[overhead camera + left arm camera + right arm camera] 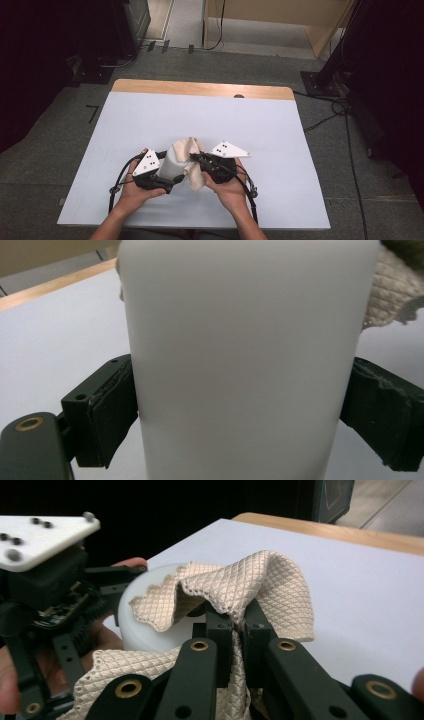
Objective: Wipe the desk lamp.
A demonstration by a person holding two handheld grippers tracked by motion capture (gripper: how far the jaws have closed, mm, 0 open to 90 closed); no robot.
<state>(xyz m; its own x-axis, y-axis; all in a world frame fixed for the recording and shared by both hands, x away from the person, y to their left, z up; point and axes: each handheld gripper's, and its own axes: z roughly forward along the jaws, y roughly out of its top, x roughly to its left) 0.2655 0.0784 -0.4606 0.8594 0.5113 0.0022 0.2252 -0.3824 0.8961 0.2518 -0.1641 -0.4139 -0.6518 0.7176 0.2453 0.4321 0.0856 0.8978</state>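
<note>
While I hold both tools: each line below starts at my hands and moves outward.
Left hand-held gripper (pixel 167 176): clamped on the white cup (pixel 245 360); in the left gripper view a worn black pad (pixel 112 407) presses each side of it.
Right hand-held gripper (pixel 235 625): jaws pinched together on the beige cloth (pixel 260 580), clenched on a fold of it.
Cup: smooth, matte, white, round-walled; it sits between my two hands near the front of the surface (pixel 150 115).
Cloth: woven with a small diamond pattern and a stitched, scalloped hem; draped over the cup's rim and hanging down toward my right hand.
Surface: pale flat sheet with a wooden strip along its far edge.
High view adds: both grey three-cornered plates, my forearms, cables trailing off each tool.
Left gripper view adds: close pad wear; a corner of cloth at the upper right.
Hard to tell: the cup's top and base are cut off there, and its inside is covered by cloth in the right gripper view.
</note>
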